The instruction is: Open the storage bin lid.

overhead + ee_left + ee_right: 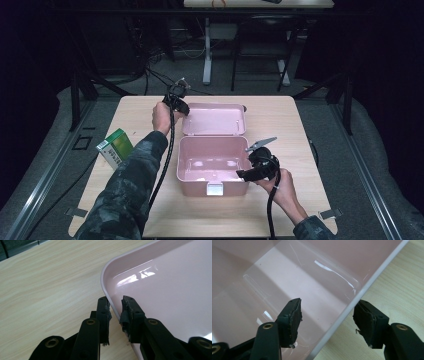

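Box (pixel 212 165), pink plastic, glossy, lid (pixel 215 120) laid open; lid rim was clamped by left gripper (pixel 115 312); box wall was straddled untouched by right gripper (pixel 327 315). Writing on green carton (pixel 116 146) was unreadable.

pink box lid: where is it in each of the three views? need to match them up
High view: the open lid lies flat behind the pink box, centre of the table, left gripper at its left corner.
Left gripper view: right half, its rounded corner rim between the jaws.
Right gripper view: I can't pick out the lid; the jaws straddle a wall of the box.
Shared landmark: the light wood table, beside the pink plastic in every view.
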Demonstrator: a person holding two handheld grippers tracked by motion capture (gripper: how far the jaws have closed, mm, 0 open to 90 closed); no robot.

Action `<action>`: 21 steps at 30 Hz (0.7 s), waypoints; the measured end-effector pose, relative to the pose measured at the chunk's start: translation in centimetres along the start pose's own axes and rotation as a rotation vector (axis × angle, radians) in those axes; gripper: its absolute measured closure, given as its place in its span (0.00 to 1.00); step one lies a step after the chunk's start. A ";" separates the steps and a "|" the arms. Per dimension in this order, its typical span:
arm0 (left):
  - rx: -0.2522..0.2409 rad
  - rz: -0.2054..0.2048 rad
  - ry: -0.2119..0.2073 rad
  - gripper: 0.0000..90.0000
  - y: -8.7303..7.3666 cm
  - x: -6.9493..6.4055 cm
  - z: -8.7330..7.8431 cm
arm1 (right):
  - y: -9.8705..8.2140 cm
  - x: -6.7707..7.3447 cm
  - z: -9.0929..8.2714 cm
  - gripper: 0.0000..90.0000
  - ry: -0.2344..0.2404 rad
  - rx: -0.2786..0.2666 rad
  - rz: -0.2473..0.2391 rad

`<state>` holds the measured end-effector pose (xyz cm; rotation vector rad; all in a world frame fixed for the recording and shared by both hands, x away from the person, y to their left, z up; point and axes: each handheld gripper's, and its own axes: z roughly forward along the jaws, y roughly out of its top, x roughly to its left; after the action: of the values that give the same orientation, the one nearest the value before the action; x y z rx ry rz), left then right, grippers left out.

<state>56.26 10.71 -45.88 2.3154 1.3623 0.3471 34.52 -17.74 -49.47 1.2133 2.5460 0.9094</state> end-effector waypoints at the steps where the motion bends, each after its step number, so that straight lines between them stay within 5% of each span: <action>1: 0.007 -0.002 0.003 0.85 0.0 0.0 0.2 | 0.0 0.0 0.0 0.43 -0.002 0.000 0.000; 13: 0.031 -0.015 -0.018 0.82 -0.2 0.2 1.2 | 0.1 0.0 0.1 0.43 -0.004 0.001 0.014; 21: 0.023 -0.027 -0.067 0.49 -0.4 0.5 0.7 | 0.1 0.2 0.1 0.44 -0.016 -0.001 0.041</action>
<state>56.52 11.18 -46.68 2.3033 1.3703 0.2449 34.47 -17.56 -49.46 1.2719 2.5171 0.9053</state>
